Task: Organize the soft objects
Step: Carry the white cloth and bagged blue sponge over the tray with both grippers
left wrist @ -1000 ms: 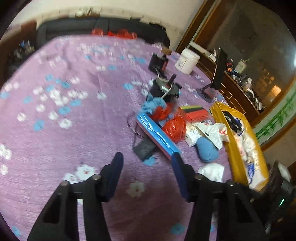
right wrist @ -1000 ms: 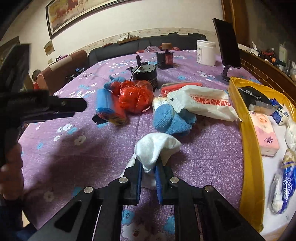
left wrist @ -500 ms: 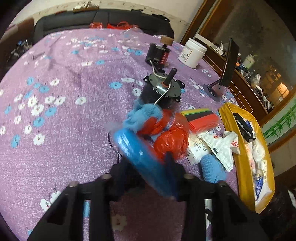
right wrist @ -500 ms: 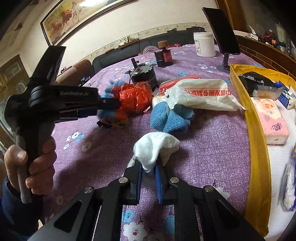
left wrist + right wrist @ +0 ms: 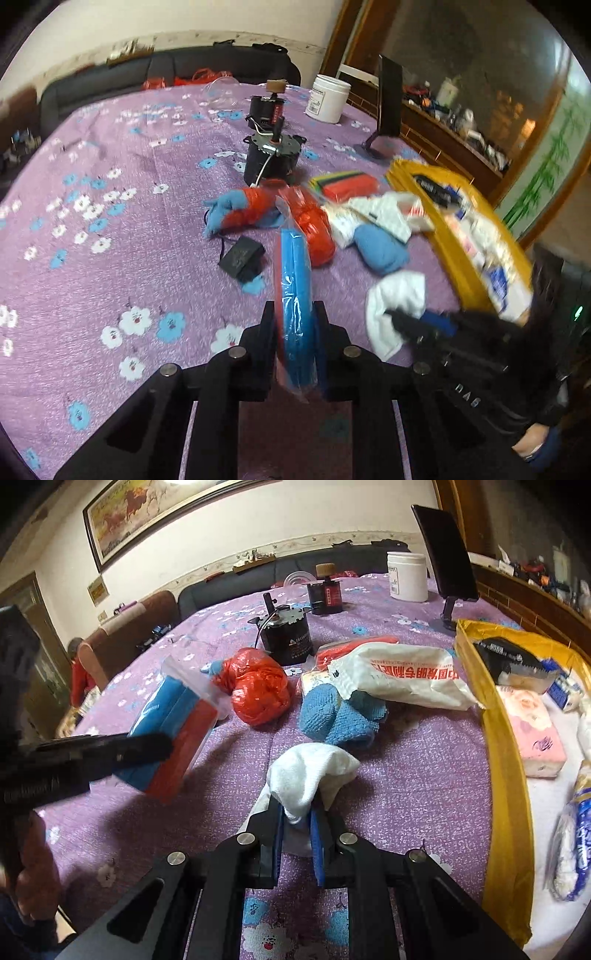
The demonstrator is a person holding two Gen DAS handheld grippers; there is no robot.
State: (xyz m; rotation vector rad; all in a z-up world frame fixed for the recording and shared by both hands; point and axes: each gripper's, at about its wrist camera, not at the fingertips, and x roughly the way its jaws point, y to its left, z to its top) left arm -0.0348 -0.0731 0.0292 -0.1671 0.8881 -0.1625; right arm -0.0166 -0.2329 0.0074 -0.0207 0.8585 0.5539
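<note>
Purple floral tablecloth (image 5: 110, 229); plastic-wrapped sponge pack (image 5: 295, 295), fluffy white towel (image 5: 314, 771), both tool-clamped.

Purple tablecloth (image 5: 406, 775) with blue-white flowers, white cloth (image 5: 314, 771), blue-and-red packet (image 5: 295, 295), yellow tray (image 5: 506, 812)

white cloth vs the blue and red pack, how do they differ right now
The white cloth is bare, crumpled fabric; the blue and red pack is flat, layered and wrapped in clear plastic.
The cloth is pinched in the right gripper and sags onto the purple tablecloth; the pack sits edge-on in the left gripper, held clear of the tablecloth.
The cloth is one colour, the pack two.
Both are soft items, each clamped in shut jaws.
</note>
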